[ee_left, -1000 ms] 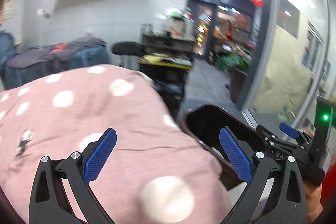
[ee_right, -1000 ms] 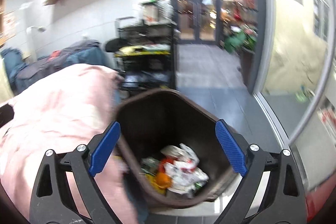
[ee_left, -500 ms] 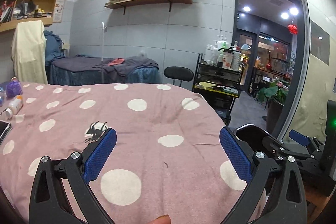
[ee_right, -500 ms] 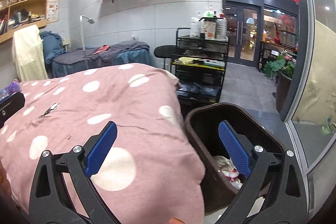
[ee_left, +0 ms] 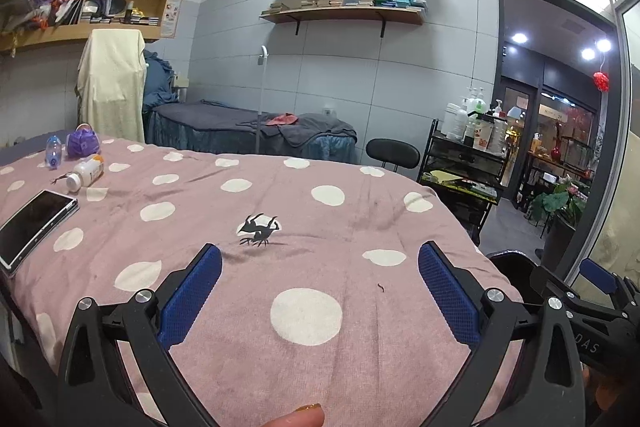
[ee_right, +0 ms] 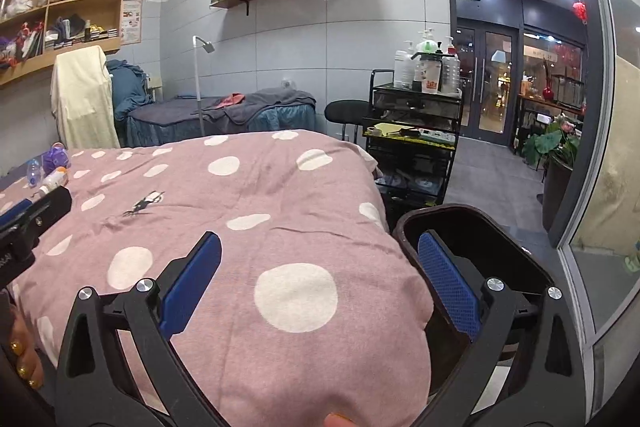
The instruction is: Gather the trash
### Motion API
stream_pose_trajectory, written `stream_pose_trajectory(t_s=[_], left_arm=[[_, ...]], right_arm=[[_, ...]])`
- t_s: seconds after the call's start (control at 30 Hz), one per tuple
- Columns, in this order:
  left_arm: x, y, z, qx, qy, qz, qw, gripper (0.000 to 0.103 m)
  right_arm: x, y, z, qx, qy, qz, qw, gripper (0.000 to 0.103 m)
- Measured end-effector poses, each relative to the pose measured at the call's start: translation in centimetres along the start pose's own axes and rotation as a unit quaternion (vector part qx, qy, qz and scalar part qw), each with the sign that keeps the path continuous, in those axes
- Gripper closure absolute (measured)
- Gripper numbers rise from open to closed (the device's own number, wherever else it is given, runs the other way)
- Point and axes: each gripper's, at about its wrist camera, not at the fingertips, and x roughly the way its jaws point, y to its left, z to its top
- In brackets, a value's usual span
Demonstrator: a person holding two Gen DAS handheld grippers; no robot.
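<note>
A pink bed cover with white dots (ee_left: 280, 219) fills both views. At its far left lie a white pill bottle (ee_left: 85, 171), a small clear bottle (ee_left: 53, 151) and a purple crumpled bag (ee_left: 83, 142). A dark trash bin (ee_right: 480, 239) stands off the bed's right corner; its inside is hidden from here, and its rim shows in the left wrist view (ee_left: 508, 261). My left gripper (ee_left: 320, 291) is open and empty above the bed. My right gripper (ee_right: 320, 287) is open and empty over the bed's right corner, beside the bin.
A phone (ee_left: 34, 223) lies at the bed's left edge. A black printed figure (ee_left: 258, 227) marks the cover. A black cart with bottles (ee_right: 416, 131) and a black stool (ee_right: 346, 113) stand beyond the bed. A glass wall (ee_right: 600, 147) runs on the right.
Both grippers have swung up and left, away from the bin and over the bed. The trash inside the bin has dropped out of sight. Both stay open.
</note>
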Motion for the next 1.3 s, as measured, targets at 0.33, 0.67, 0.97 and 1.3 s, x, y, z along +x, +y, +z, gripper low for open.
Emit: stream_pose_trajectory(t_s=[0.33, 0.67, 0.97, 1.3], left_arm=[[-0.7, 0.4, 0.0, 0.003, -0.01, 0.014, 0.9998, 0.006], [-0.7, 0.9, 0.0, -0.008, -0.006, 0.018, 0.9998, 0.006], [-0.7, 1.1, 0.0, -0.013, -0.002, 0.018, 0.9998, 0.006], [-0.8, 1.1, -0.1, -0.014, -0.005, 0.019, 0.9997, 0.006]], right_arm=[[-0.6, 0.2, 0.1, -0.001, -0.009, -0.003, 1.0, 0.006], [-0.5, -0.3, 0.0, 0.008, -0.011, -0.004, 1.0, 0.006], [-0.6, -0.5, 0.0, 0.01, -0.011, -0.002, 1.0, 0.006], [-0.4, -0.6, -0.1, 0.013, -0.008, -0.001, 1.0, 0.006]])
